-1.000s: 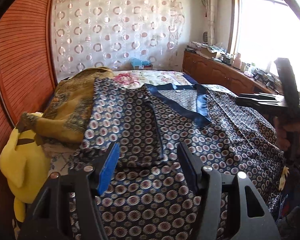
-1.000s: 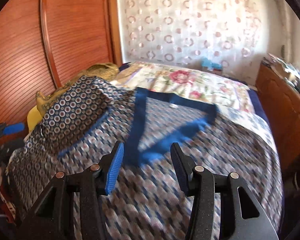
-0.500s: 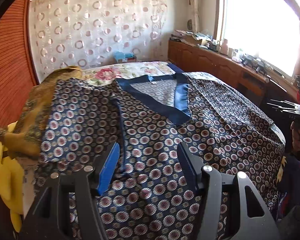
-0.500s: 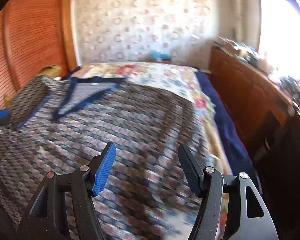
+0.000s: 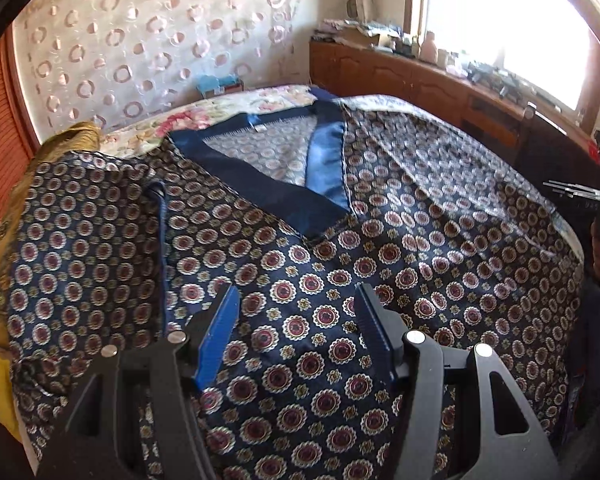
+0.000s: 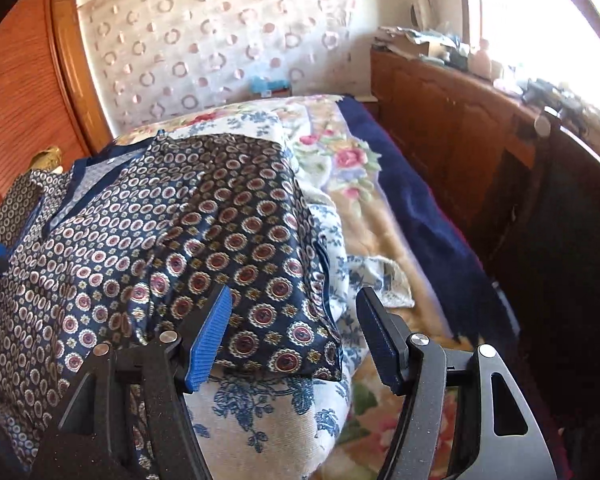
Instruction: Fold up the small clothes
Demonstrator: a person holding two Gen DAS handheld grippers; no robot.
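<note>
Navy satin printed with red and cream medallions, the blue-trimmed V-neck garment (image 5: 340, 280) lies spread flat over the floral bedspread (image 6: 340, 160). The left gripper (image 5: 298, 332) hangs over its lower front with jaws parted and nothing pinched between them. The right gripper (image 6: 294, 334) hovers over the garment's sleeve cuff (image 6: 292, 344); its jaws have just been opening and grip nothing.
</note>
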